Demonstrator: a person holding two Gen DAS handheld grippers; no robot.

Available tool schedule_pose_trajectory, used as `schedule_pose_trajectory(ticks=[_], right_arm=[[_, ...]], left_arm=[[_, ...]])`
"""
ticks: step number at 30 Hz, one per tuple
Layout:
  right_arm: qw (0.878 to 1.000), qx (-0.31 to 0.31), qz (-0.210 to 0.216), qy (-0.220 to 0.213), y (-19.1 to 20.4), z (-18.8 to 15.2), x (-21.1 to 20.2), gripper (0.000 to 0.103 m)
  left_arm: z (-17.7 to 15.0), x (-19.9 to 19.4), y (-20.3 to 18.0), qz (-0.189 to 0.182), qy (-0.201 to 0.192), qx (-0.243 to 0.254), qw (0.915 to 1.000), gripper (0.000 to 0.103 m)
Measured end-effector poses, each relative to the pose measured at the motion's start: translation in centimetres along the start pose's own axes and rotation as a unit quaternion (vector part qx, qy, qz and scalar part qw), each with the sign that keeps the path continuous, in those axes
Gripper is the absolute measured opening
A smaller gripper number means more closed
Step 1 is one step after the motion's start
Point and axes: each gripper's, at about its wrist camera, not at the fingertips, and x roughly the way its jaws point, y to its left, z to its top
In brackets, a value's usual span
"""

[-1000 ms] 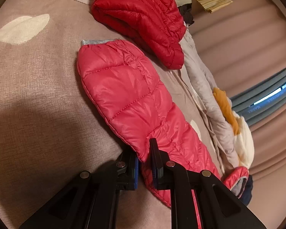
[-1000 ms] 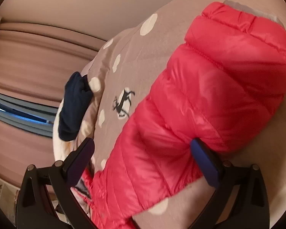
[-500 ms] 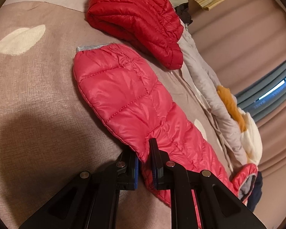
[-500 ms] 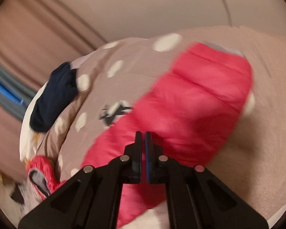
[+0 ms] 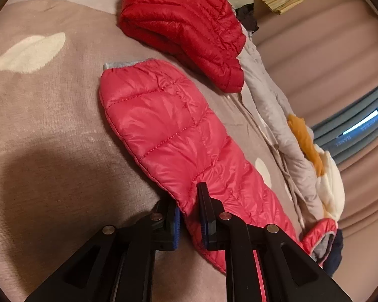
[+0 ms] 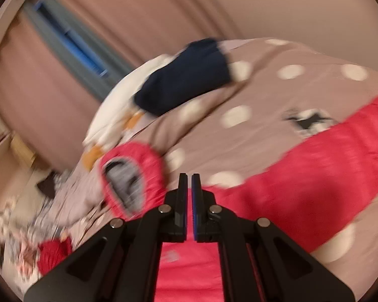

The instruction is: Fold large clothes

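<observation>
Red folded jacket (image 5: 184, 22) lies beyond the pink jacket (image 5: 163, 130).

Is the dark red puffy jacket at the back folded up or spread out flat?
Folded up. The dark red jacket sits as a thick bundle with its layers stacked at the rounded edge, on the bed cover.

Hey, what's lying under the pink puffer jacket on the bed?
Under the pink puffer jacket is the tan blanket with cream dots; one dot shows beside it. Whatever pattern sits directly beneath the jacket is covered.
</observation>
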Motion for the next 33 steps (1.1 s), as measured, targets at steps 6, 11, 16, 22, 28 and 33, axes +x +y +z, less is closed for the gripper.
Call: schedule_pose_trajectory(ticks=[6, 11, 16, 22, 28, 33], right_arm=[[0.996, -0.055, 0.042, 0.052, 5.2, -3.3, 2.5, 0.005], [0.998, 0.003, 0.015, 0.065, 2.5, -3.0, 3.2, 0.01], [0.993, 0.062, -0.103, -0.011, -5.8, 0.3, -0.2, 0.043], [0.959, 0.238, -0.153, -0.034, -20.0, 1.7, -4.8, 0.062], [0.932, 0.342, -0.085, -0.08, -27.2, 0.2, -8.3, 0.064], [0.933, 0.3, -0.15, -0.134, -26.6, 1.0, -11.2, 0.089]], left_arm=[[-0.6, -0.2, -1.3, 0.032, -0.015, 0.052, 0.9981, 0.015], [-0.5, 0.4, -0.8, 0.017, -0.008, 0.034, 0.9993, 0.015], [-0.6, 0.4, -0.4, 0.008, -0.007, 0.03, 0.9995, 0.015], [-0.6, 0.3, -0.4, 0.008, -0.009, 0.033, 0.9994, 0.015], [-0.8, 0.4, -0.5, 0.012, -0.012, 0.042, 0.999, 0.015], [-0.8, 0.4, -0.5, 0.012, -0.012, 0.043, 0.9989, 0.015]])
